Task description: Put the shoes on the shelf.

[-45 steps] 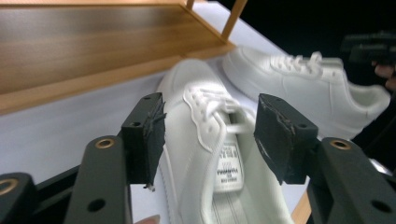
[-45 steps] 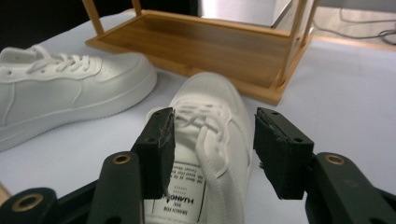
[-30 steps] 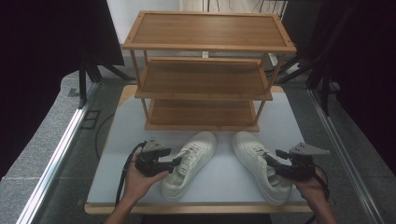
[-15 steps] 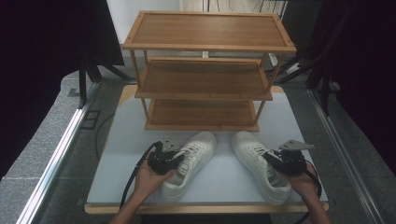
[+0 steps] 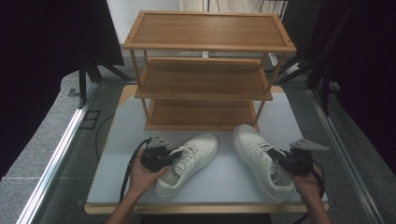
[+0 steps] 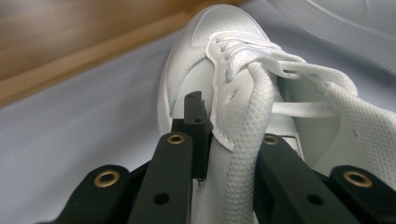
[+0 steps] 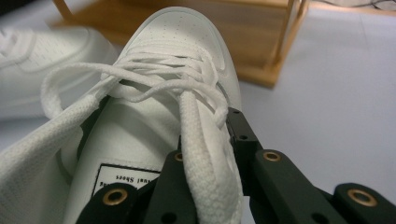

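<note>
Nearest the person, the left gripper (image 5: 169, 157) has its jaws closed on the side wall of the left shoe (image 5: 189, 156), pinching the collar edge and a loop of lace (image 6: 250, 135) between them; the grip sits by the shoe's opening, probably because the thin upper is the easiest part for two narrow jaws to clamp. The right gripper (image 5: 280, 158) does the same on the right shoe (image 5: 259, 158), its jaws shut over that shoe's outer edge and a thick lace (image 7: 201, 154). Both shoes lie on the pale table (image 5: 119, 154) just in front of the wooden rack (image 5: 205, 70), toes pointing toward it and slightly splayed apart, heels toward the person. That heading suggests each shoe is meant to go toe-first onto a shelf. Beyond the shoes, the rack stands at the far half of the table, its three shelves bare and open-fronted toward them.
</note>
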The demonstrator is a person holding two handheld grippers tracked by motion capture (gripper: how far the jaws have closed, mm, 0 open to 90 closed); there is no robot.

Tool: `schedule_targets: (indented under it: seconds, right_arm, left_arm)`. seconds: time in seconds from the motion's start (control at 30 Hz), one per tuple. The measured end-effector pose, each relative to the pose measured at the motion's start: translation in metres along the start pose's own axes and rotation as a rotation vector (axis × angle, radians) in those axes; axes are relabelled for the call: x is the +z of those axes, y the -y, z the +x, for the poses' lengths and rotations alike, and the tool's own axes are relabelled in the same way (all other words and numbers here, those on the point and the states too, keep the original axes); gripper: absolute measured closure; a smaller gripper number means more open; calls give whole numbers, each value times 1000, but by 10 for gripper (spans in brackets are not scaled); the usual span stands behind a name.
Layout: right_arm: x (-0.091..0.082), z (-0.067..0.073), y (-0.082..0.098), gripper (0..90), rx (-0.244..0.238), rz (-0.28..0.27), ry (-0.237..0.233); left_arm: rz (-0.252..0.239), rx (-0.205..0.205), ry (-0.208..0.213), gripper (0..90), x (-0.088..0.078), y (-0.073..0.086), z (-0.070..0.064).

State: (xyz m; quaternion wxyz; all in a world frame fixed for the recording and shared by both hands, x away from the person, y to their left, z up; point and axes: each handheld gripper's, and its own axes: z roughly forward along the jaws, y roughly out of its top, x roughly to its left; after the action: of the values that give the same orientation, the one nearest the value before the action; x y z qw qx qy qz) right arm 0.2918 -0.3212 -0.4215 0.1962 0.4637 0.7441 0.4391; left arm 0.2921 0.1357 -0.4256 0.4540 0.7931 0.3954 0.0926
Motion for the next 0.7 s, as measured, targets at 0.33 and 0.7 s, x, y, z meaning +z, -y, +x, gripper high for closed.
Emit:
schedule_targets:
  seconds: [0.33,0.7]
  right_arm:
    - [-27,3,-13,838,137,-132,-93]
    - [-44,7,-34,840,177,-228,-118]
  left_arm:
    - [-251,-144,164,820,-55,-11,9]
    - [-370,-189,145,818,-87,-30,18]
